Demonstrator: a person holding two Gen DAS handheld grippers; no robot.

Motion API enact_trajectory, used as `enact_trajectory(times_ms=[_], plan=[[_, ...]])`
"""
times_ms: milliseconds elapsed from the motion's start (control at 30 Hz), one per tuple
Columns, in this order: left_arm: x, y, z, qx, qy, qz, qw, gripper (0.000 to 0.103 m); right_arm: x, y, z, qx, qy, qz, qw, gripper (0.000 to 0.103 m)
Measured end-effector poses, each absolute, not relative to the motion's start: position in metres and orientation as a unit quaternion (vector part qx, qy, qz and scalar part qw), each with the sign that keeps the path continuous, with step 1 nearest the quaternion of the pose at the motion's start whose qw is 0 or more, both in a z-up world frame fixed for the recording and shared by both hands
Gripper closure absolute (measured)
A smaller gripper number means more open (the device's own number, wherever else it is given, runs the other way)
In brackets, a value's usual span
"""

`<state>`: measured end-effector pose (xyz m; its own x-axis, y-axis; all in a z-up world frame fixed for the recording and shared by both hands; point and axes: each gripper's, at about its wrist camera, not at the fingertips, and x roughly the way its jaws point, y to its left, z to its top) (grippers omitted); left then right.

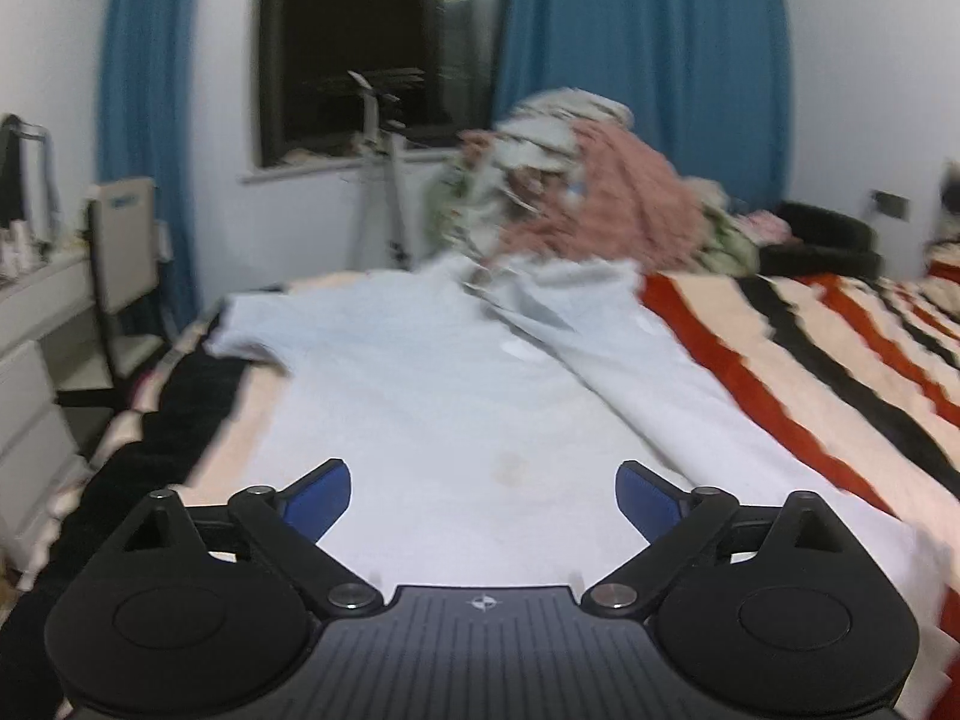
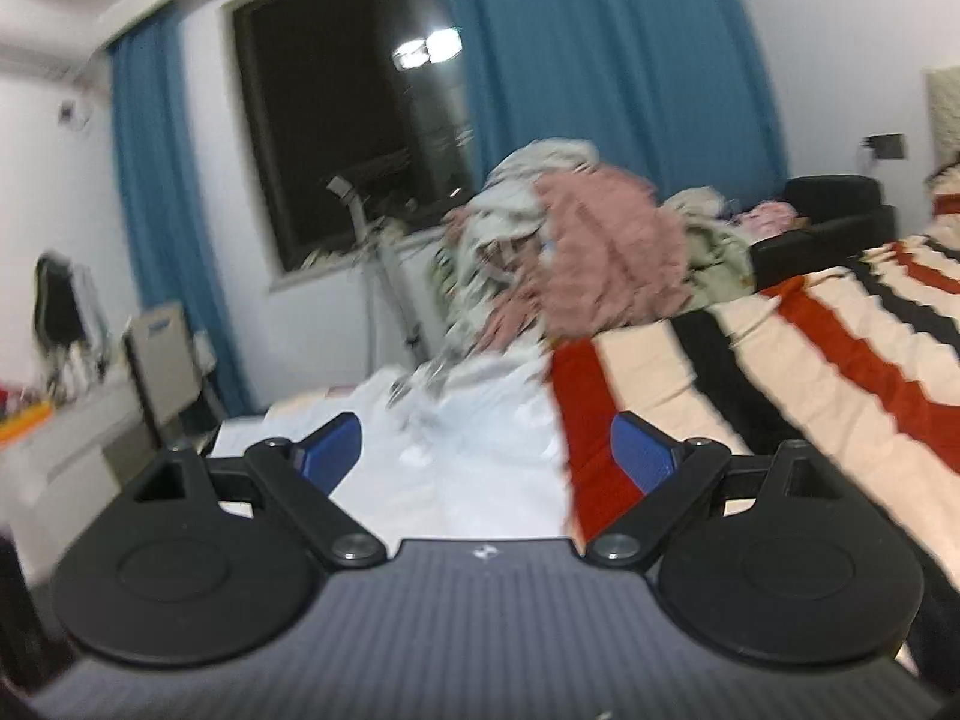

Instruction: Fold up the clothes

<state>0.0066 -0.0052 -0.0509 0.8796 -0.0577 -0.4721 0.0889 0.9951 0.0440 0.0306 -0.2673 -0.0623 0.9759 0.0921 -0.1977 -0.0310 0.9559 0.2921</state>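
Just ahead of both pairs of tongs, a pale blue-white soft cotton T-shirt (image 1: 432, 384) lies spread on a bed covered by a thick fleecy blanket striped in red, black and cream (image 1: 810, 360). The left tongs (image 1: 483, 495) hover over the shirt's near hem with the blue pads (image 1: 324, 495) set wide apart and nothing between them. The right tongs (image 2: 485, 450) are equally wide open and empty, hanging above the shirt's right edge where cloth meets blanket; the shirt (image 2: 480, 450) sits between and beyond the pads.

The shirt's right side looks already turned inward as a long diagonal flap, running from far ahead of the left tongs down toward their right pad. The left sleeve (image 1: 252, 330) is spread flat, far ahead and to the left. So the fold seems partly done, with the left side yet to be brought over. The next move probably calls for lowering the left tongs to pinch the left edge or sleeve, gripping a single thin layer without catching the fuzzy blanket beneath.

Far beyond the tongs rises a rumpled heap of unfolded laundry, pink knit and pale printed fabrics (image 1: 576, 192), blurred in both views. Behind it hang smooth blue curtains (image 1: 648, 60) beside a dark window.
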Motion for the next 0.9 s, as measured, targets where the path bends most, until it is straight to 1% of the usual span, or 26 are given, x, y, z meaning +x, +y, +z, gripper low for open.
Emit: enact_trajectory(times_ms=[67,167,267,467,633,667,700,767,833,900], plan=[[0.004,-0.017,-0.055,0.033,0.255,-0.068,0.964,0.013,0.027,-0.291,-0.055,0.160,0.088,0.014,0.983,0.011],[0.004,-0.054,-0.063,0.050,0.270,-0.127,0.953,0.022,0.024,-0.325,-0.052,0.187,0.071,-0.013,0.980,0.011],[0.003,-0.098,-0.072,0.050,0.275,-0.210,0.937,0.034,0.021,-0.353,-0.056,0.216,0.055,-0.028,0.974,0.011],[0.010,-0.188,-0.097,0.035,0.287,-0.339,0.895,0.041,0.019,-0.391,-0.066,0.263,0.039,-0.064,0.962,0.011],[0.015,-0.244,-0.136,0.045,0.322,-0.372,0.869,0.063,0.013,-0.402,-0.072,0.275,0.036,-0.067,0.958,0.011],[0.015,-0.250,-0.144,0.053,0.328,-0.366,0.869,0.070,0.013,-0.403,-0.073,0.275,0.035,-0.069,0.958,0.011],[0.016,-0.251,-0.147,0.057,0.327,-0.360,0.872,0.082,0.013,-0.403,-0.074,0.274,0.034,-0.070,0.958,0.011],[0.019,-0.252,-0.155,0.063,0.327,-0.349,0.876,0.097,0.018,-0.402,-0.077,0.267,0.039,-0.071,0.960,0.011],[0.018,-0.244,-0.152,0.060,0.323,-0.346,0.879,0.100,0.023,-0.400,-0.081,0.257,0.049,-0.073,0.963,0.011],[0.010,-0.224,-0.132,0.053,0.309,-0.341,0.886,0.101,0.027,-0.398,-0.084,0.253,0.059,-0.070,0.963,0.011]])
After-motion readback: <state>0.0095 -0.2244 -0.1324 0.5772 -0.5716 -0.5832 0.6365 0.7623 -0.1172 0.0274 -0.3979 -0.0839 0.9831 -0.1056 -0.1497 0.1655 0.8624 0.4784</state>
